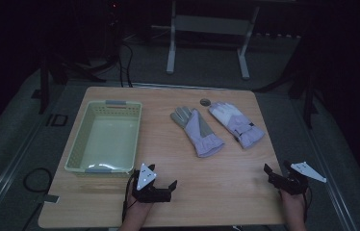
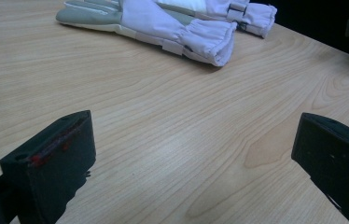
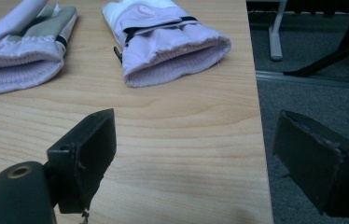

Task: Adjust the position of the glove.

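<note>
Nearest the high view's camera, two hands hold the grippers at the near edge of the tabletop (image 1: 202, 192): the left gripper (image 1: 168, 185) just in front of the pale basket (image 1: 79, 144), the right gripper (image 1: 275, 174) at the near right corner. Both stand wide open with nothing between the jaws. Two lilac gloves lie well beyond them towards the far right, the left glove (image 1: 197, 129) and the right glove (image 1: 236, 122) side by side but apart, with a small dark disc (image 1: 205, 101) at the far edge behind them.

Looking along the left gripper, bare wood lies between the jaws and the left glove (image 2: 163, 23) sits far ahead, cuff turned to the right. I'd judge a pinch on that loose gathered cuff could catch only a fold, so the glove sags or slips on the way to the basket.

Along the right gripper, the right glove (image 3: 168, 39) lies ahead and slightly left, its open cuff facing the jaws, close to the tabletop's right edge. A clumsy push there might slide it off, and a jaw could snag its black strap.
</note>
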A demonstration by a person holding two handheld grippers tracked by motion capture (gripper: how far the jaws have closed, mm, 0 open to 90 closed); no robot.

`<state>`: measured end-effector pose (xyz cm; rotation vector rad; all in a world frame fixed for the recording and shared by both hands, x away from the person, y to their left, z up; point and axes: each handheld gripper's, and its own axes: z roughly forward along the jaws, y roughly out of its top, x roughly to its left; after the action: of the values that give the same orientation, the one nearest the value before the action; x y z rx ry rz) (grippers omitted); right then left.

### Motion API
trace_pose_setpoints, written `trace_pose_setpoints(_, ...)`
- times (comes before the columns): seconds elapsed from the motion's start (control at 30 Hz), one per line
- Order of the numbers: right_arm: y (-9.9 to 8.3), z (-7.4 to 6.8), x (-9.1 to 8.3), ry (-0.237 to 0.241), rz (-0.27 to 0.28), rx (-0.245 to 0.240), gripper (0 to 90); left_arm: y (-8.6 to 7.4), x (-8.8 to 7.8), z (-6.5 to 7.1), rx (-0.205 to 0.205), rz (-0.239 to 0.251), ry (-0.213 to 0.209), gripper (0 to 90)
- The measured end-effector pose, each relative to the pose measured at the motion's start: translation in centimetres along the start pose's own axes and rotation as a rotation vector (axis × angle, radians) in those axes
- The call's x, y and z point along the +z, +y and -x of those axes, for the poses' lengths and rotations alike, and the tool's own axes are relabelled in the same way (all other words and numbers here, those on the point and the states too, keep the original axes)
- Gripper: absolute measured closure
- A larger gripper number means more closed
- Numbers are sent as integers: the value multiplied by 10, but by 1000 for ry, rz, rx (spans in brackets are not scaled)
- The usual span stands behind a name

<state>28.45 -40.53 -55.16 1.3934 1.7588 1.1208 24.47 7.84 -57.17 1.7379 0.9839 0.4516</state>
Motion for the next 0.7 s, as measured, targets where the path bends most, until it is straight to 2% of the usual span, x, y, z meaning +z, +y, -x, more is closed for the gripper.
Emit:
trace_pose_setpoints(0.1, 0, 0, 0, 2, -1, 0, 135, 0, 0, 0, 1, 0, 0, 0)
trace_pose_setpoints(0.37, -1, 4, -1, 1, -2, 45, 133, 0, 0, 1, 3, -3, -3, 0)
trace_pose_setpoints(0.57, 4, 5, 0, -10, -46, 56, 130, 0, 0, 1, 7, -2, -2, 0)
trace_pose_setpoints(0.7, 13, 2, 0, -3, -70, 39, 122, 0, 0, 1, 4, -1, -4, 0)
